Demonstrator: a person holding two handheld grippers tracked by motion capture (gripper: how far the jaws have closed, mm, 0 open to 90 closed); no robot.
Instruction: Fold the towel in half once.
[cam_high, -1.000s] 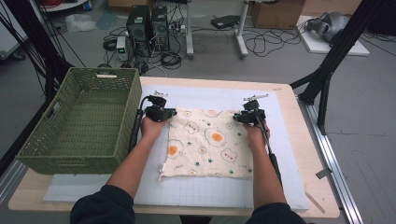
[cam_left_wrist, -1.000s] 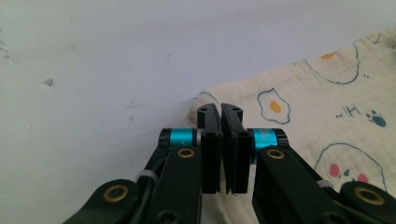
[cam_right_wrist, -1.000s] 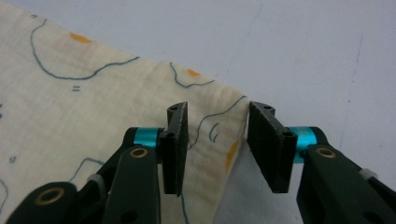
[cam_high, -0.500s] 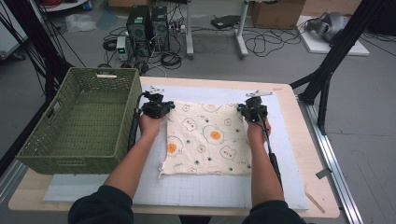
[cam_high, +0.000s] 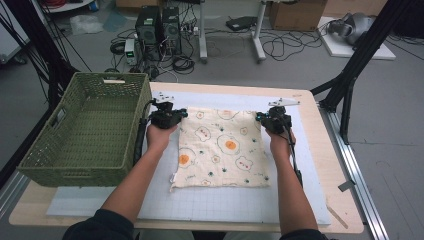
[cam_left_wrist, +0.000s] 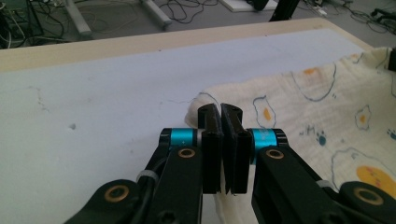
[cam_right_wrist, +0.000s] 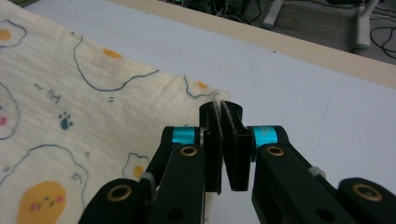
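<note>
A cream cloth (cam_high: 222, 147) printed with fried eggs lies spread on the white mat (cam_high: 225, 205). My left gripper (cam_high: 179, 115) is at its far left corner and my right gripper (cam_high: 262, 118) at its far right corner. In the left gripper view the jaws (cam_left_wrist: 220, 112) stand pressed together, with the cloth (cam_left_wrist: 327, 102) running in beneath them. The right gripper view has the right gripper (cam_right_wrist: 220, 109) shut with a thin edge of cloth (cam_right_wrist: 70, 93) pinched between its jaws. The near edge of the cloth lies loose.
A green woven basket (cam_high: 112, 75) stands at the table's left, close to my left hand. Bare mat lies beyond and in front of the cloth. The wooden table edge (cam_high: 340, 165) runs along the right. Cables and computer boxes are on the floor behind.
Both grippers have moved away from the person and slightly apart, drawing the cloth's far edge with them. The cloth now lies flatter and farther up the mat.
</note>
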